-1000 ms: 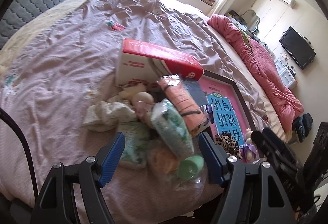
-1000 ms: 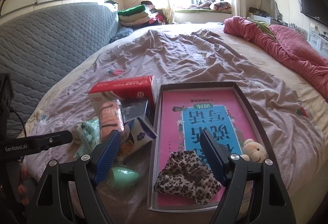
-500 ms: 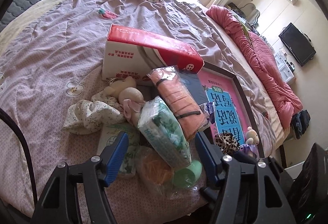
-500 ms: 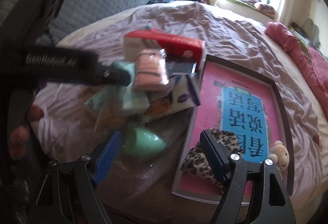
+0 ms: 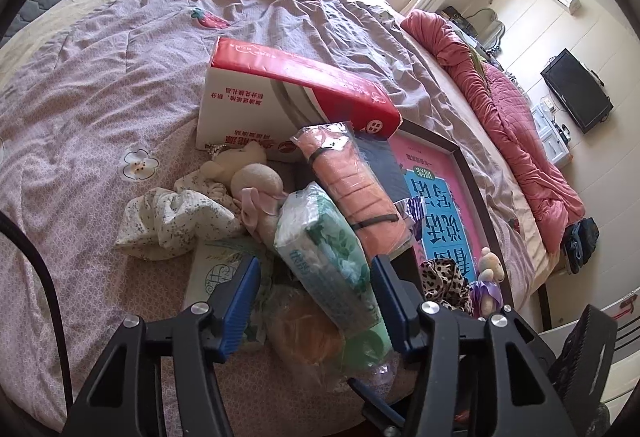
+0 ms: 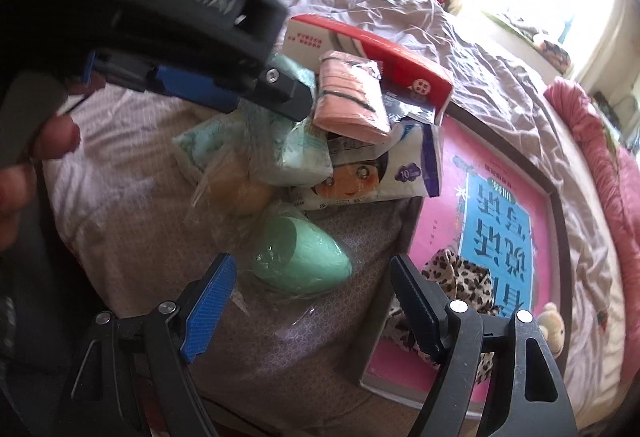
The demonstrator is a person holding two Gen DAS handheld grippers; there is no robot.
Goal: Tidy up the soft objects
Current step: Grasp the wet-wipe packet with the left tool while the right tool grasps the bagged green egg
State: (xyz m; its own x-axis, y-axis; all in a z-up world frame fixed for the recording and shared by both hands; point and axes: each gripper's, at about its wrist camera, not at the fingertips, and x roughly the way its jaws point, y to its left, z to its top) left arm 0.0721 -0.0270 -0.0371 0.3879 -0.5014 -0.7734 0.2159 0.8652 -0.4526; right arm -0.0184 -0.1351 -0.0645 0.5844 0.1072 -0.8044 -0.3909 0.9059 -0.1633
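Soft objects: a jumbled heap of packets and plush on the mauve quilted bedspread (image 5: 100, 85), just beside a dark-framed shallow tray with a pink and blue printed base (image 5: 440, 181).
Left gripper (image 5: 316, 301): pointing down at the heap, jaws closing either side of a green-and-white leaf-print tissue packet (image 5: 324, 249); pads not visibly pressing yet.
Right gripper (image 6: 312, 301): jaws apart and holding nothing, hanging over a mint-green egg-shaped sponge in clear wrap (image 6: 300, 261).
Already in tray: a leopard-print fabric scrunchie (image 6: 460, 277) and a small cream plush bear (image 5: 490, 261).
Leaning on the packet: a salmon-pink folded cloth sealed in plastic (image 5: 352, 189), resting partly on the packet and against a red-and-white tissue box (image 5: 280, 97).
Risk: lifting the packet likely tips the cloth off and shifts the heap.
Second risk: slick wrap could slide from a shallow pinch; both grippers work close together and may collide.
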